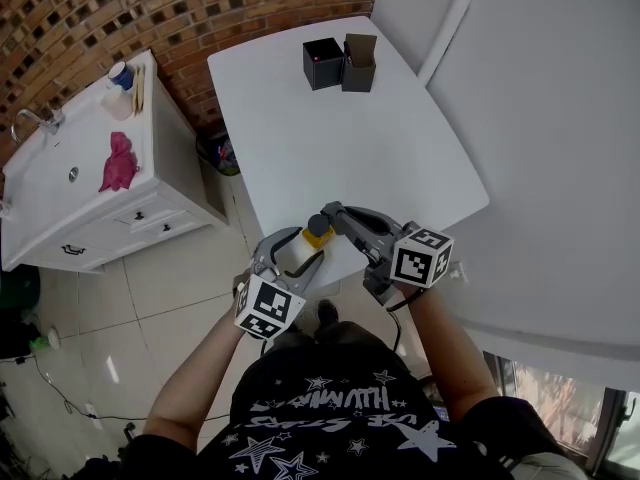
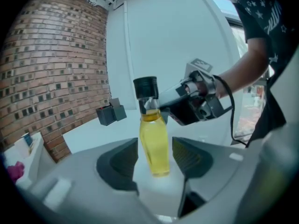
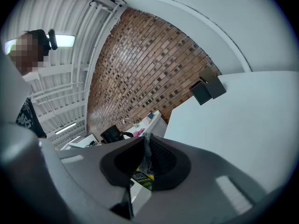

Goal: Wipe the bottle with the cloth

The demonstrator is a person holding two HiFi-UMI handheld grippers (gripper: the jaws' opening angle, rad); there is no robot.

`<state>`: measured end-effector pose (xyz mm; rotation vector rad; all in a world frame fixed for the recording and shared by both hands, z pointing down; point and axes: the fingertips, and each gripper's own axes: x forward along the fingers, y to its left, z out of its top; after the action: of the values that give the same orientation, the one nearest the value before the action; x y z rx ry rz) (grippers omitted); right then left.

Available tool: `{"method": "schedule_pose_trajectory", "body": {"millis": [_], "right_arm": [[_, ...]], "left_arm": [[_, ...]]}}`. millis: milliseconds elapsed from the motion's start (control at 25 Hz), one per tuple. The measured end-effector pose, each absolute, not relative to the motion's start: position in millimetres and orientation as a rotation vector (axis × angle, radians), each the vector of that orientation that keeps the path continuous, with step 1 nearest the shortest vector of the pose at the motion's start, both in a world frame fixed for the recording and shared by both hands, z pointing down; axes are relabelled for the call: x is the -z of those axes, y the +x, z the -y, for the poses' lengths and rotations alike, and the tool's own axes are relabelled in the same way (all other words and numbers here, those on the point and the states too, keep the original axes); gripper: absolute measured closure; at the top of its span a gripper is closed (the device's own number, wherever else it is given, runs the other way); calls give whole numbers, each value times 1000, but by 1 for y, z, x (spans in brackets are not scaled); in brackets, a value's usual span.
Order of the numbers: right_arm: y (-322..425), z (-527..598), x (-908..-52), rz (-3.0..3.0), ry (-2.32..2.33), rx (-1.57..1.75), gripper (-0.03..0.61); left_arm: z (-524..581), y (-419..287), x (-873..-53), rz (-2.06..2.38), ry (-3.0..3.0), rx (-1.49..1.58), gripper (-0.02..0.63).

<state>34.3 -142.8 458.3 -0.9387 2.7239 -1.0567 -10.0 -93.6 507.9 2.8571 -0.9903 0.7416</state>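
A clear bottle of yellow liquid with a black cap stands at the near edge of the white table. In the left gripper view the bottle rises between the jaws of my left gripper, which is open with a gap at each pad. My right gripper comes in from the right and is shut on the bottle's neck just under the cap. The right gripper view shows its pads pinched on a thin clear part. A pink cloth lies on the sink cabinet, far to the left.
A black box and a brown box stand at the table's far end. The white sink cabinet carries a faucet and a small white bottle with a blue cap. Tiled floor lies between cabinet and table.
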Motion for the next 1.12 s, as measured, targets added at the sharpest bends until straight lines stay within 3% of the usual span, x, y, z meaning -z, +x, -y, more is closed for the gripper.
{"method": "schedule_pose_trajectory", "body": {"millis": [1120], "right_arm": [[25,140,-561,-2870,-1052,1250,541]], "left_arm": [[79,-101,-500,1458,2476,-548,395]]}}
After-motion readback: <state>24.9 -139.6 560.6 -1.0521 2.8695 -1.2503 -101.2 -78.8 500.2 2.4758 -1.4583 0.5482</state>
